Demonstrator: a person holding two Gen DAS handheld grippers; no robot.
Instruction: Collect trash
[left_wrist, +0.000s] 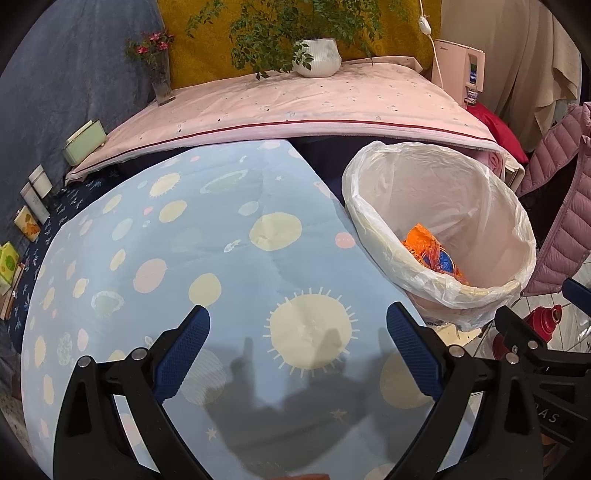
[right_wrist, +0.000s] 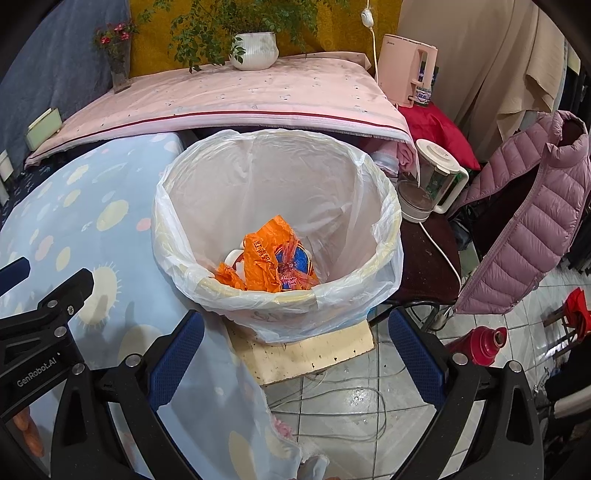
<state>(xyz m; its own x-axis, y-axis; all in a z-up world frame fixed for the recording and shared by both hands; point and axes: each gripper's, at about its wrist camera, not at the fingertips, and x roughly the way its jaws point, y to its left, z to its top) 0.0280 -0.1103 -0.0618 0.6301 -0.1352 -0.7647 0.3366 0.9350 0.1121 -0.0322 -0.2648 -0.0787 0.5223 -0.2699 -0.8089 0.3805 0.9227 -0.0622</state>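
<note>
1. The left claw (left_wrist: 298, 317) hangs over the table (left_wrist: 207, 258), which is covered in a light blue cloth printed with pale suns and dots; its blue-padded fingers (left_wrist: 184, 350) stand wide apart with nothing between them
2. The right claw (right_wrist: 295, 325) is likewise spread wide and holds nothing, pointed at the trash bin (right_wrist: 277, 221) just off the table's edge
3. The trash bin is lined with a clear plastic bag (right_wrist: 384, 236) folded over its rim, and it stands on a pale board (right_wrist: 306, 354) above the tiled floor (right_wrist: 351, 398)
4. At the bottom of the bin lies the trash: a crumpled orange plastic bag (right_wrist: 264, 258) with a blue and red printed patch, over something white
5. Behind, a potted plant (right_wrist: 255, 50) and a vase of red flowers (right_wrist: 118, 55) sit on a pink-covered surface; a pink puffer jacket (right_wrist: 528, 221) hangs right of the bin
</note>
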